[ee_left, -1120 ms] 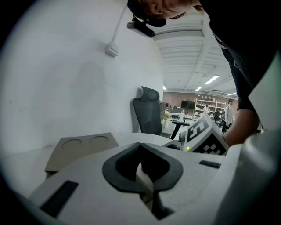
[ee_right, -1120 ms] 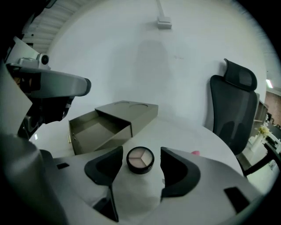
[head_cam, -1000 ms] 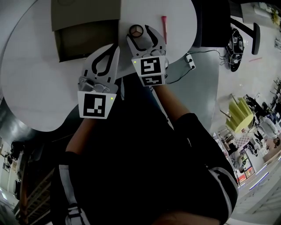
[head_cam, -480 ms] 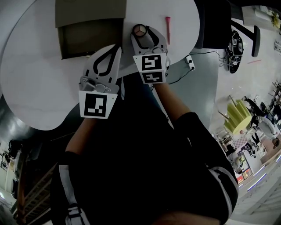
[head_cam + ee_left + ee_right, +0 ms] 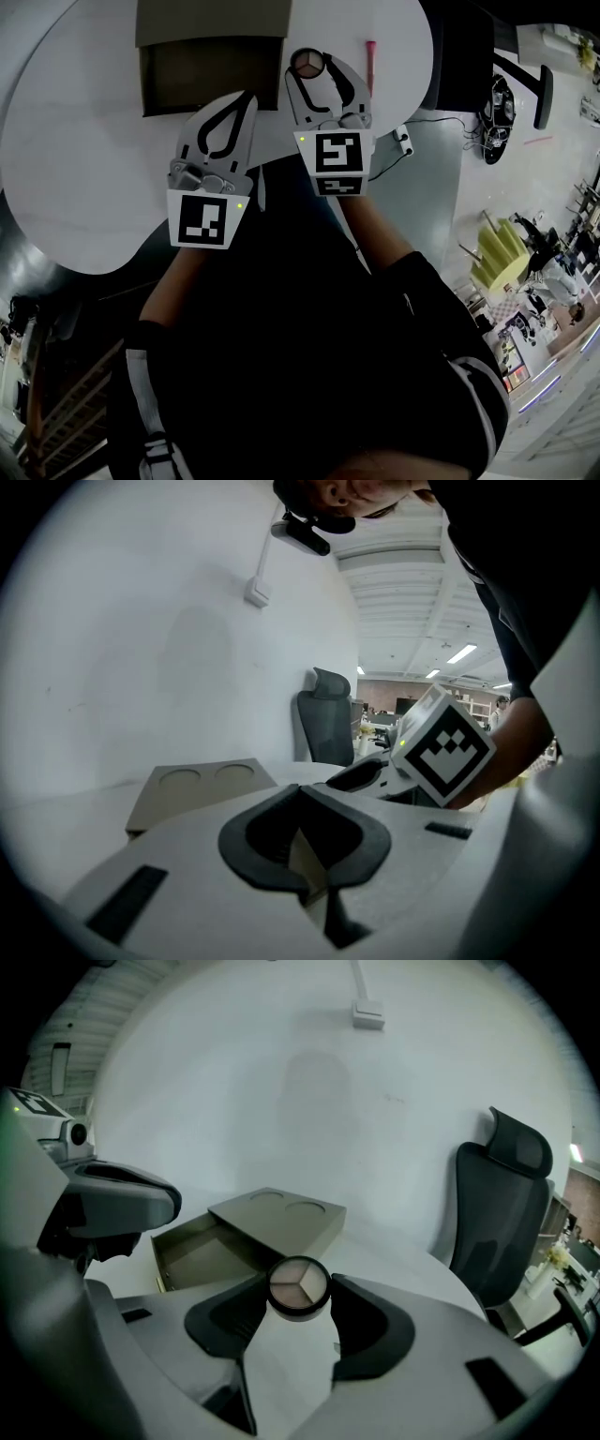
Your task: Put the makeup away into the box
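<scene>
The box (image 5: 211, 19) looks matt cardboard (the table (image 5: 84, 141) smooth, faintly glossy).

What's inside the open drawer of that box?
Nothing shows in the drawer: only its bare floor and walls. Its back part is hidden under the box top, so that stays unknown.

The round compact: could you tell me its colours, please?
The compact has a black rim and three beige-to-brown wedges; best in right gripper view.
</scene>
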A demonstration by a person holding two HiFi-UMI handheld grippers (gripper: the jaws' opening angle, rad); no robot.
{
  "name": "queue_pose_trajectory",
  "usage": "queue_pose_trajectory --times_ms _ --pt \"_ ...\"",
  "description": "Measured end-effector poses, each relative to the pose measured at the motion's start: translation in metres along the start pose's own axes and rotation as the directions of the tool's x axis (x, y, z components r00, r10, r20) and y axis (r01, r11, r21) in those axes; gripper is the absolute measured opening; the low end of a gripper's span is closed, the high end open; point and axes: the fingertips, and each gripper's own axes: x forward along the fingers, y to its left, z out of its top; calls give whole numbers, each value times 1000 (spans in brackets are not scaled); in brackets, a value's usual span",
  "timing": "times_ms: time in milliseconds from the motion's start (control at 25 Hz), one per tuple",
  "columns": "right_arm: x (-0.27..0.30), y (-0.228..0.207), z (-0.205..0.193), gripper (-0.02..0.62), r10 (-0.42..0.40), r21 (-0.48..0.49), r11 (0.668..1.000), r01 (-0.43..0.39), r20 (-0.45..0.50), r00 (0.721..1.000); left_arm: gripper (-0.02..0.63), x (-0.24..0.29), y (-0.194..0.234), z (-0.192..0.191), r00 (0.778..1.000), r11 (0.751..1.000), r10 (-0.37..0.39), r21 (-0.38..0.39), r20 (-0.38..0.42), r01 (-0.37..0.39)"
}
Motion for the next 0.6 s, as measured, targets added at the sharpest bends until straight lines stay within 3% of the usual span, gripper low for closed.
queue_pose_trajectory --times_ms 360,600 --pt "16 47 29 230 95 -57 994 -94 25 995 8 -22 23 -15 998 998 56 -32 -8 -57" --pt "43 90 37 230 194 -125 973 -195 -20 981 8 -37 48 -24 993 991 115 -67 -4 -115"
